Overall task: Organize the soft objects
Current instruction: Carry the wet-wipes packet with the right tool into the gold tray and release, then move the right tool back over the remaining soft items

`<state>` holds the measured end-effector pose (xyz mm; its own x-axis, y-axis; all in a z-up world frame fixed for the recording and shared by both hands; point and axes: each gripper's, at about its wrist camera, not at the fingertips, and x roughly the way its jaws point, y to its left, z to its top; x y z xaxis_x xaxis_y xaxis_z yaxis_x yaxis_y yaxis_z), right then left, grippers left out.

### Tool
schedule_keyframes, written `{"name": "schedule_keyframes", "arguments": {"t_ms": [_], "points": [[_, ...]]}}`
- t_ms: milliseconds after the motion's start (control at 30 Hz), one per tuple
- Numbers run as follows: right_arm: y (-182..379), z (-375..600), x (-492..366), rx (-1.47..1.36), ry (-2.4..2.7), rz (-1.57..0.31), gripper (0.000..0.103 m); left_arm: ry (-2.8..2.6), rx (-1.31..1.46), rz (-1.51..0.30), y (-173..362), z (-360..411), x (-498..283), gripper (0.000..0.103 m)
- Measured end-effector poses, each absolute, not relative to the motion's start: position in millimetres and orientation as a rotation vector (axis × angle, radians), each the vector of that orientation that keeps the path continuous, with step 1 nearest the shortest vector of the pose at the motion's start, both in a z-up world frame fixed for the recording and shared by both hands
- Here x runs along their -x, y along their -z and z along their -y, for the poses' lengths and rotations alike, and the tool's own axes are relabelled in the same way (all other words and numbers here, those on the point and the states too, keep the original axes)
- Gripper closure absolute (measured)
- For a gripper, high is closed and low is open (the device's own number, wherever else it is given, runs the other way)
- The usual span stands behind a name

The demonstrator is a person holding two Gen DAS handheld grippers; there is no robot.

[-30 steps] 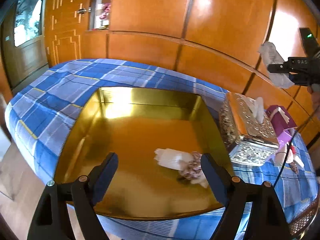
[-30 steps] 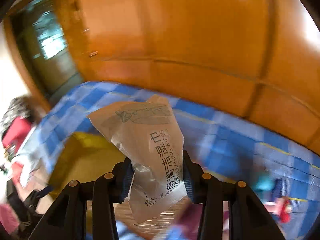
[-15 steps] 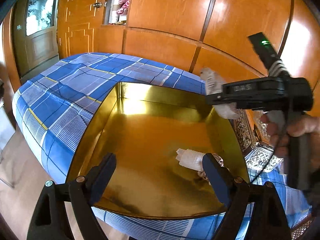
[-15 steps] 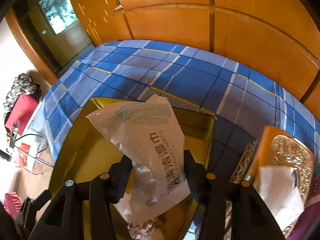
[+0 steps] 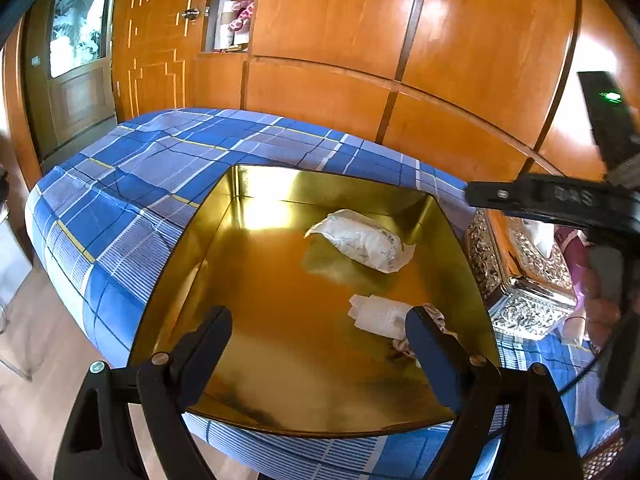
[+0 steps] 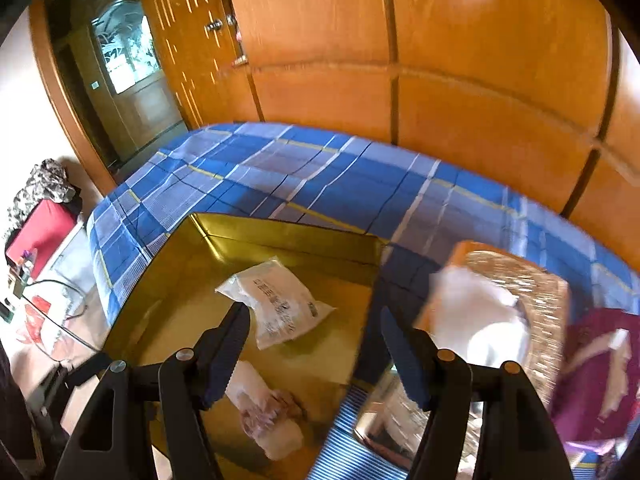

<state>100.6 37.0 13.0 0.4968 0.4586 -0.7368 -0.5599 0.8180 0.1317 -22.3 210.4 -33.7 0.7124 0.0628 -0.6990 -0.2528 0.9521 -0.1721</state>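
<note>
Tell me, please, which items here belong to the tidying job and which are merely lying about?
Belong to the job:
wipes packet
white bundle
gold tray

Just lying about:
silver tissue box
purple pack
plaid tablecloth

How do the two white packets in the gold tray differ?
The wipes packet is flat and printed; the near packet is rolled and plain. The wipes packet lies alone mid-tray; the near packet touches floral cloth by the front. Both are white, soft, and inside the tray.
</note>
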Motion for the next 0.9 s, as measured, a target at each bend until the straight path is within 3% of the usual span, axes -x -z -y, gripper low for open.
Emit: {"name": "schedule_keyframes", "arguments": {"t_ms": [233,900], "points": [[-27,7,-61,0.183,-0.558,-0.714,0.034,-0.156,0.215,-0.747,25,-191,23,0.014],[-35,168,-37,0.031,-0.242,-0.618,0.033,-0.048,0.061,-0.741,12,-127,25,0.012]]}}
